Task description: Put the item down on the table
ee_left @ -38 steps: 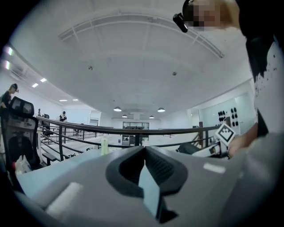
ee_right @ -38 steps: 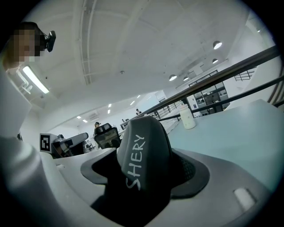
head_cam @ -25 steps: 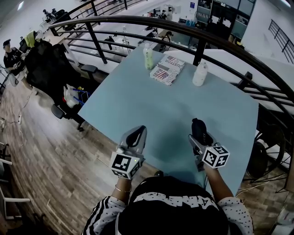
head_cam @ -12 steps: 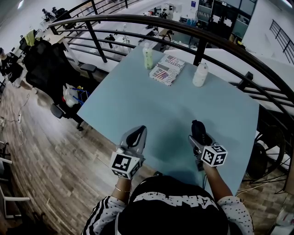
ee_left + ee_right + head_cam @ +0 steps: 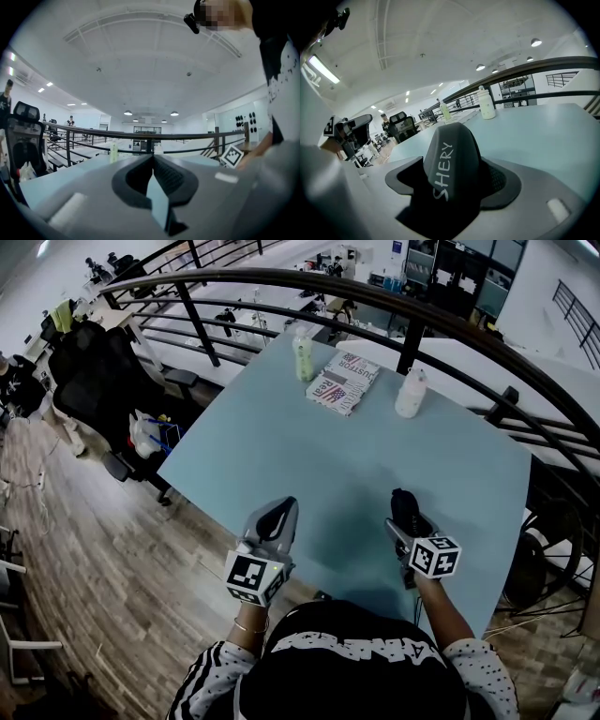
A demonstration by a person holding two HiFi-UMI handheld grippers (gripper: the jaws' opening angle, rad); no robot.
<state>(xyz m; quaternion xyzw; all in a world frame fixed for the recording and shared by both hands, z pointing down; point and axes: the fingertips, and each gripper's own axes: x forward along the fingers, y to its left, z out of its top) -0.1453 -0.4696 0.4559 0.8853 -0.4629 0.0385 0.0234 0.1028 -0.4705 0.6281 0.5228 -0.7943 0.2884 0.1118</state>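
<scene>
At the near edge of the table [image 5: 281, 442], two grippers are held side by side, well apart. The left gripper [image 5: 281, 512] is seen over the near edge, toward the left corner. Its jaws are pressed together along their length, and nothing is caught between them.

The right gripper [image 5: 409, 519] is held over the near edge, toward the right corner. Its jaws are closed around a black item [image 5: 451, 161], a rounded dark thing on which the white letters "SHERY" can be read. The item is thus held in the right gripper, low over the table's near right part. Whether it touches the surface cannot be told.

Farther off, three things are set along the far edge. A green bottle [image 5: 302, 354] is stood upright toward the far left corner. A printed packet [image 5: 342, 382] is laid flat just beside it, and a white bottle [image 5: 410, 392] is stood upright on the packet's other side.

Behind the far edge, a dark railing [image 5: 262, 276] is curved across the view. A black office chair [image 5: 89, 371] is seen on the wooden floor [image 5: 84, 549] beyond the table's left edge.
</scene>
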